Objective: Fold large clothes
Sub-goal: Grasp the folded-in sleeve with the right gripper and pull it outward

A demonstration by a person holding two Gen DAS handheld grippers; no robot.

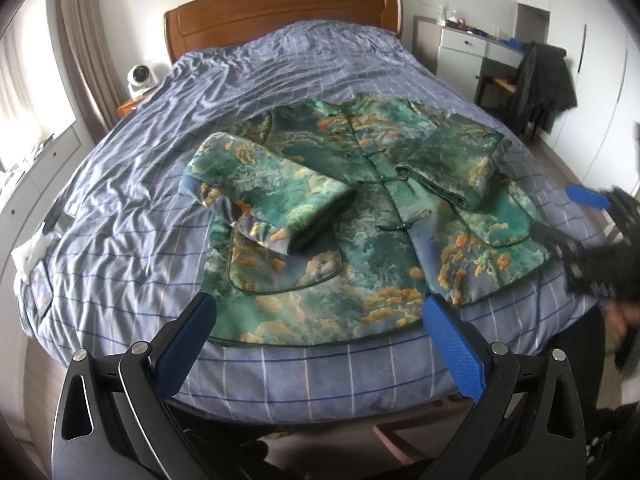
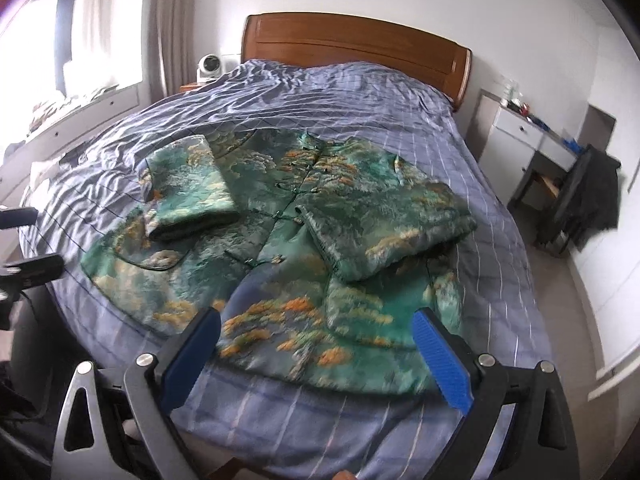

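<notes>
A green jacket (image 1: 360, 216) with an orange and blue cloud print lies front up on the bed, both sleeves folded across its chest; it also shows in the right wrist view (image 2: 288, 256). My left gripper (image 1: 320, 312) is open and empty, hovering over the jacket's hem at the bed's foot. My right gripper (image 2: 320, 328) is open and empty above the hem's right part. The right gripper also shows at the right edge of the left wrist view (image 1: 600, 232), blurred.
The bed (image 1: 280, 72) has a blue checked cover and a wooden headboard (image 1: 280, 8). A white fan (image 1: 140, 78) stands on the nightstand at left. A white desk (image 1: 468, 48) and a chair with dark clothes (image 1: 540, 80) stand at right.
</notes>
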